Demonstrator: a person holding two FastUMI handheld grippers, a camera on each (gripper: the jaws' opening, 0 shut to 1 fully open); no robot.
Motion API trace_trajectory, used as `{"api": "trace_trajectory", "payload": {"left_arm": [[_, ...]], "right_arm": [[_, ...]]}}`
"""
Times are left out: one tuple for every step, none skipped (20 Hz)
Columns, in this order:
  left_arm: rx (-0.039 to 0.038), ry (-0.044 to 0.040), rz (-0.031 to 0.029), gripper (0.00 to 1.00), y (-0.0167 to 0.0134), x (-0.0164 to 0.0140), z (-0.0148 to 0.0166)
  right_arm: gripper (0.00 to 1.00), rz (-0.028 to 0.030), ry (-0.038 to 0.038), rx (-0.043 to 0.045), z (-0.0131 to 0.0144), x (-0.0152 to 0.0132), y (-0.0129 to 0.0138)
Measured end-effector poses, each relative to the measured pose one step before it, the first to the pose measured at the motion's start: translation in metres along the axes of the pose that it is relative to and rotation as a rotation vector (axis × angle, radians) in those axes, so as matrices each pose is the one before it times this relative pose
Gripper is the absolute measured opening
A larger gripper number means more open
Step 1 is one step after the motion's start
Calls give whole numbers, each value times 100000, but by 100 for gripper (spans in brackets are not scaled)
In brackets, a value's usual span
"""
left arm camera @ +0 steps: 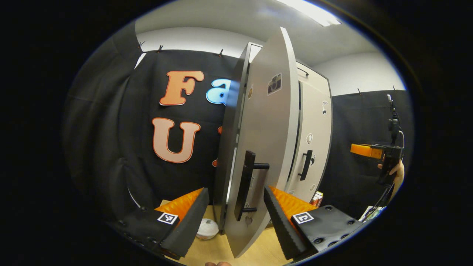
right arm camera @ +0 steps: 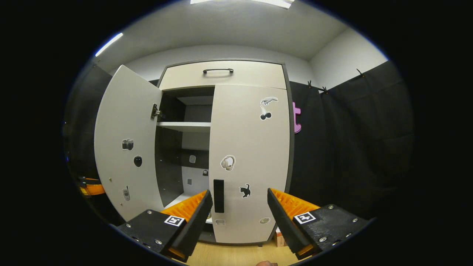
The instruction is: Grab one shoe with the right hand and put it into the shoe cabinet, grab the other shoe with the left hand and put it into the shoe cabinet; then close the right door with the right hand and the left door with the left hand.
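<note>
The shoe cabinet (right arm camera: 221, 75) stands straight ahead in the right gripper view. Its right door (right arm camera: 251, 147) is shut flat, with a black handle (right arm camera: 218, 195). My right gripper (right arm camera: 240, 193) is open just in front of that door, touching nothing. The left door (right arm camera: 125, 147) hangs wide open, showing shelves (right arm camera: 183, 126); the cabinet's bottom is hidden by my finger. In the left gripper view the left door (left arm camera: 266, 122) is seen nearly edge-on. My left gripper (left arm camera: 236, 192) is open, with its fingers on either side of the door's black handle (left arm camera: 245, 184), apart from it.
A white round object (left arm camera: 207, 229) lies on the wooden floor (left arm camera: 258, 253) by the cabinet's left foot. Small boxes (left arm camera: 317, 197) sit at the cabinet's right corner. A hand holds the right gripper (left arm camera: 384, 155) far right. Black cloth walls surround the cabinet.
</note>
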State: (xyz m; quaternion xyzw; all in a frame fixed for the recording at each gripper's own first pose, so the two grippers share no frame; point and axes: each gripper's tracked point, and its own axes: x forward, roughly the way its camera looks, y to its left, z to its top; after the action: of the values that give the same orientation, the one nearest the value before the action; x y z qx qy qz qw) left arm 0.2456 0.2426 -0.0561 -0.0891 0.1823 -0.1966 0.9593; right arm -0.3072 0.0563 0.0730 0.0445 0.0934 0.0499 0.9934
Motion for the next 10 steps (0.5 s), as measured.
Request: {"api": "trace_trajectory", "payload": {"left_arm": [[331, 297, 30, 96, -44, 31, -31], [-988, -115, -439, 94, -76, 246, 2], [-2045, 960, -1028, 97, -227, 176, -298], [-2504, 517, -1311, 94, -367, 118, -178], [-1767, 431, -1373, 96, -536, 297, -284], [-1426, -300, -1005, 94, -590, 207, -64], [-616, -21, -474, 96, -562, 201, -164], [239, -81, -275, 96, -653, 244, 9], [1205, -100, -297, 96, -630, 278, -77], [1633, 281, -315, 97, -716, 307, -182]], "right_arm": [[92, -393, 33, -251, 30, -552, -407], [92, -544, -177, -232, 111, -529, -508], [92, -491, -276, -114, 36, -379, -395], [92, -231, -289, -20, 86, -341, -268], [92, 263, -417, -91, 180, -243, -40], [92, 620, -605, -249, 153, -145, 137], [92, 914, -169, -402, 31, -241, 177], [92, 881, 308, -224, -114, -151, 173], [92, 1222, 384, 158, -70, -135, 219], [92, 930, 137, 216, -75, -197, 184]]}}
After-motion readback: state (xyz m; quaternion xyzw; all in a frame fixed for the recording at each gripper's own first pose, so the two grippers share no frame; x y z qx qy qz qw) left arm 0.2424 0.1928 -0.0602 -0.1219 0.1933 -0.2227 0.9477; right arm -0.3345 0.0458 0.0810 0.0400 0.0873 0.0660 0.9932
